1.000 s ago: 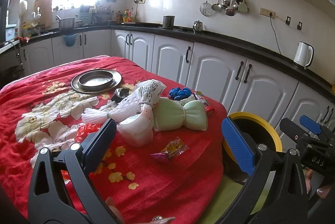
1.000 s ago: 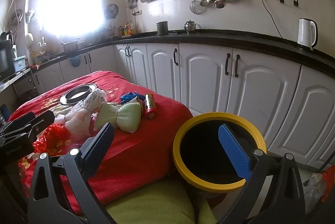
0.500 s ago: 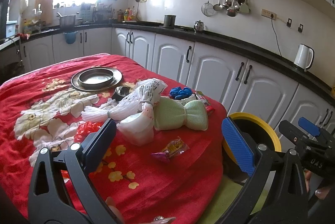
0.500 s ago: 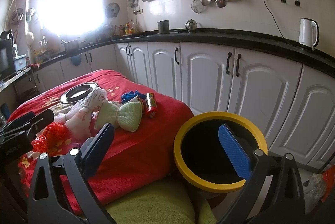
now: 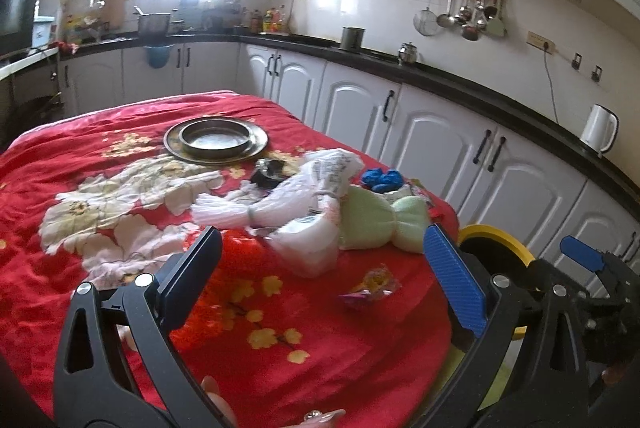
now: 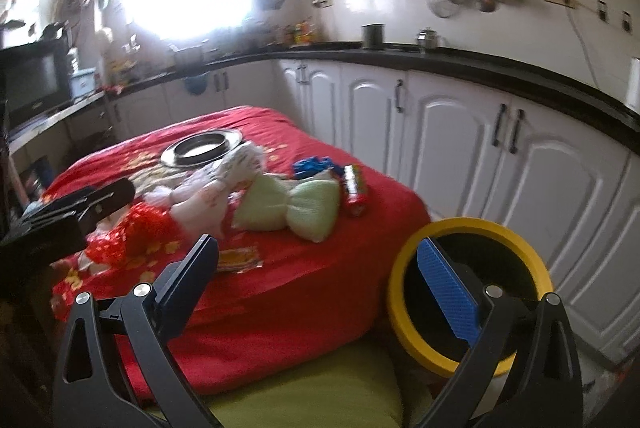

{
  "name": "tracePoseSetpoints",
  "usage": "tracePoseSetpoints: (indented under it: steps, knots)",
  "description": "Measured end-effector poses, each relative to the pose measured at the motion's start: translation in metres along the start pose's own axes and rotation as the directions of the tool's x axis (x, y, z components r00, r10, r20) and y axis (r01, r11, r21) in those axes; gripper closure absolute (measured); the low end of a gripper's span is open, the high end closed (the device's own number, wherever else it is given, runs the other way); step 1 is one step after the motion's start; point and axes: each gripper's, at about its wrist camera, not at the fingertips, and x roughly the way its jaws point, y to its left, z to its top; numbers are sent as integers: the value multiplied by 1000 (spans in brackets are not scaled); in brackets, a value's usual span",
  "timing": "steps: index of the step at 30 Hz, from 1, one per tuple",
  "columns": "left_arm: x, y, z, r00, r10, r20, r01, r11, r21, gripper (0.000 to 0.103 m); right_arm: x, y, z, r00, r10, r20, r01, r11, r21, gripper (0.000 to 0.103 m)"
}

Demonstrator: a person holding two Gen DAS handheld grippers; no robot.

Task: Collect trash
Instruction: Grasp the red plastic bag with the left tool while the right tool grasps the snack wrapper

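A table with a red flowered cloth (image 5: 120,228) holds trash: a small colourful wrapper (image 5: 370,288), white plastic bags (image 5: 296,204), a red crinkly wrapper (image 6: 120,240), a flat orange packet (image 6: 238,258) and a red tube-shaped packet (image 6: 354,188). A yellow-rimmed black bin (image 6: 472,292) stands off the table's right end; it also shows in the left wrist view (image 5: 496,244). My left gripper (image 5: 320,276) is open and empty above the table's near part. My right gripper (image 6: 316,288) is open and empty, between the table edge and the bin.
A pale green bow-shaped pillow (image 5: 380,224), a blue crumpled item (image 5: 380,178) and a metal dish on a plate (image 5: 216,140) lie on the table. White cabinets (image 5: 440,148) run behind. A green cushion (image 6: 300,392) lies below the right gripper.
The right gripper has swung left and tilted toward the table; its view is blurred. The left gripper has shifted slightly forward over the cloth. Both stay open.
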Motion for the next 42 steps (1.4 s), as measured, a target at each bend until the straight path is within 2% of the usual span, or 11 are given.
tracePoseSetpoints:
  steps: [6,10,16,20,24,26,28,33,38,40,42]
  knots:
    - [2,25,4,998,60,-8,-60,998,-29,10,26,26,6,995,79,-65,-82,995,-50,6]
    - [6,41,7,994,106,-24,-107,994,-33,10,40,41,8,990,105,-91,-113,990,-90,6]
    - [19,61,2,987,139,-75,-140,990,-12,10,65,49,9,982,130,-139,-145,984,-101,6]
    - [27,75,-5,990,99,-100,-102,994,-25,10,85,47,7,973,138,-186,-158,983,-94,6]
    - [39,83,-11,985,85,-149,-92,995,-39,10,103,40,3,964,138,-227,-159,984,-76,7]
    - [46,90,-17,982,67,-175,-79,995,-62,10,114,39,2,958,141,-250,-164,984,-74,12]
    - [54,91,-21,978,76,-195,-87,995,-50,10,125,40,-1,950,144,-279,-172,982,-79,24]
    - [67,99,-30,968,65,-244,-87,993,-82,10,146,45,-9,930,157,-333,-200,975,-99,33]
    - [76,106,-36,960,42,-276,-75,991,-110,11,167,40,-19,897,204,-391,-236,971,-34,45]
    - [80,108,-38,956,29,-291,-68,990,-125,14,169,38,-20,894,220,-391,-247,969,-20,52]
    - [83,109,-41,953,22,-303,-66,989,-134,21,169,38,-21,888,241,-392,-267,964,-12,60]
